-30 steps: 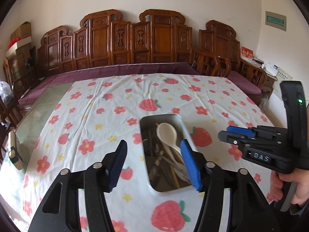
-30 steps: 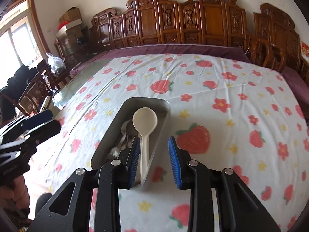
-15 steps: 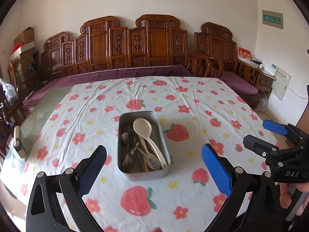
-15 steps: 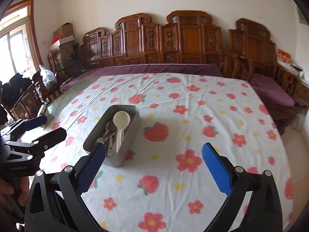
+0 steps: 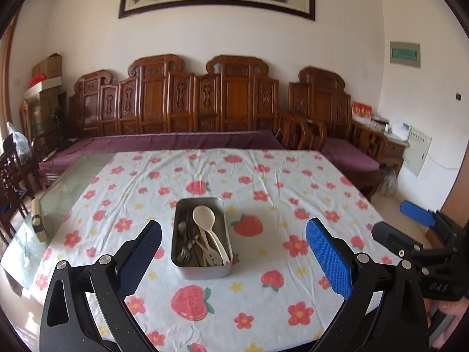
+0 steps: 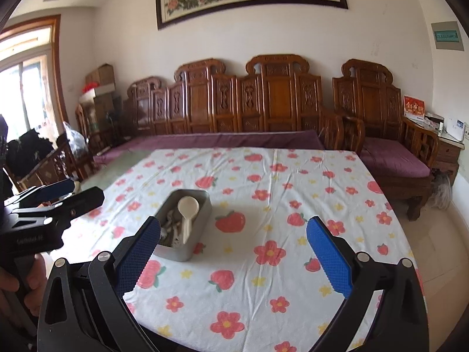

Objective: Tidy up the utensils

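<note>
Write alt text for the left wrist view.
A grey rectangular metal tin holding a cream plastic spoon and metal cutlery sits on a strawberry-and-flower printed tablecloth. The left tongs hover open and empty in front of it, with the right tongs at the frame's right edge.

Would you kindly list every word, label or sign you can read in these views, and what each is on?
"DAS": on the right gripper's black body.
Left gripper body lettering: too blurred.
Green wall sign: too small.
Red card on the side cabinet: gold characters, unreadable.
</note>
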`<state>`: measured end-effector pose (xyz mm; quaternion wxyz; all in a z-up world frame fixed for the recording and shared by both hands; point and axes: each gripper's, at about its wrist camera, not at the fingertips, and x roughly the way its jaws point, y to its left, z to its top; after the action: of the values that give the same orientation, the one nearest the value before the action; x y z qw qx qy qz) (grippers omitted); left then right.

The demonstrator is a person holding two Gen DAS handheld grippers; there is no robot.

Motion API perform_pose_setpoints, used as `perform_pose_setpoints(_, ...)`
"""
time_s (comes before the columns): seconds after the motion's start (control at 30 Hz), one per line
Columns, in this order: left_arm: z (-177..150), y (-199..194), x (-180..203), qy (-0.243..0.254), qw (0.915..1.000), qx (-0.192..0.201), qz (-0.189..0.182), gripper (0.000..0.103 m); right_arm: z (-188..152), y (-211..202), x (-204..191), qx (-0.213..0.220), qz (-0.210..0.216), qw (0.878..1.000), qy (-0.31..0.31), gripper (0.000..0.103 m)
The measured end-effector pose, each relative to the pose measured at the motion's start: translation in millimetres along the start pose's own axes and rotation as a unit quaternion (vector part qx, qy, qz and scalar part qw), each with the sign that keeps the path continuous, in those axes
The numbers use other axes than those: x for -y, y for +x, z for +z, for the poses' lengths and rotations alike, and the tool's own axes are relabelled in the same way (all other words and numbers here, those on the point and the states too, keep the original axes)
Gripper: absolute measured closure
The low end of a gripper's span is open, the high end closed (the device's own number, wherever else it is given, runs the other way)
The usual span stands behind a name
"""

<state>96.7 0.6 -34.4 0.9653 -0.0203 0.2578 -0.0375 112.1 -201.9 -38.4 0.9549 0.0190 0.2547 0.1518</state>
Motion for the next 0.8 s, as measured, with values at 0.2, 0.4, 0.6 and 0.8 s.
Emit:
perform_pose_setpoints(0.2,5,-20,4,0.012,0.9996,0.015,0.021,0.008,5,-29,-7,0.027,-0.004,1.0,-0.001,0.003)
perform_pose_setpoints(0.4,5,-30,8,0.021,0.9991,0.024,0.027,0.008,12,-45,-10,0.045,-0.006,0.999,-0.002,0.003)
perform_pose_setpoints(0.6,5,-31,9,0.017,0.9992,0.024,0.026,0.008,12,-49,-12,0.049,-0.007,0.999,-0.005,0.003)
perform_pose_setpoints(0.8,4,-31,8,0.014,0.9992,0.025,0.027,0.008,11,-50,-13,0.049,-0.01,0.999,-0.004,0.003)
